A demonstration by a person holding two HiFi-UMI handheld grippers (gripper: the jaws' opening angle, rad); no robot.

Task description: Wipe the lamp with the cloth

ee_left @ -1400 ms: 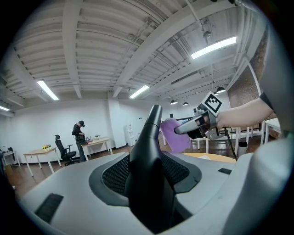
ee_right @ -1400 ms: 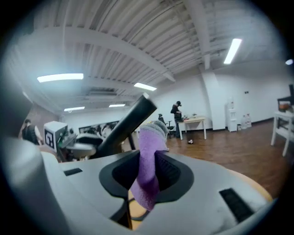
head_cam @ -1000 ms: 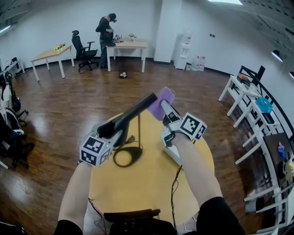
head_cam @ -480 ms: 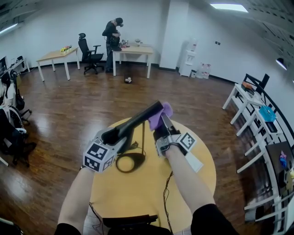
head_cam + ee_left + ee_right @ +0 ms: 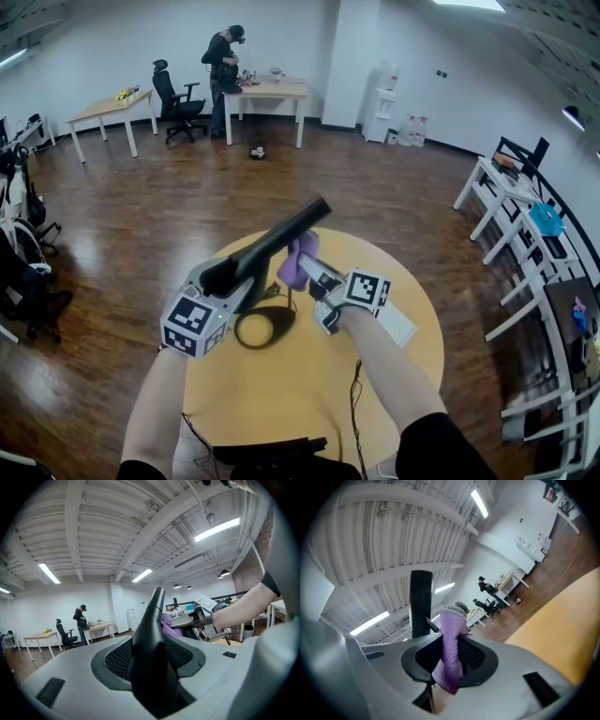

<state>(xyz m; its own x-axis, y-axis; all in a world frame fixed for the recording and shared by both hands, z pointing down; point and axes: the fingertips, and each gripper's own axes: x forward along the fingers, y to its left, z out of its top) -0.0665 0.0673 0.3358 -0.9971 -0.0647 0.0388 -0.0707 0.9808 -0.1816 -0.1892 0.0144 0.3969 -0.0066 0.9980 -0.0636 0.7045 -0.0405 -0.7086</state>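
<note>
A black desk lamp stands on the round yellow table, its ring base near the middle. My left gripper is shut on the lower end of the lamp's long head bar, which slants up and away. In the left gripper view the bar fills the gap between the jaws. My right gripper is shut on a purple cloth, which lies against the bar's right side about midway along. The right gripper view shows the cloth hanging between the jaws and the bar just behind it.
A flat white device and a black cable lie on the table under my right arm. A person stands at a far desk beside an office chair. White desks line the right wall.
My right gripper has slid down the lamp bar with the cloth, from the bar's top end towards my left gripper. The left gripper and the bar have stayed put.
</note>
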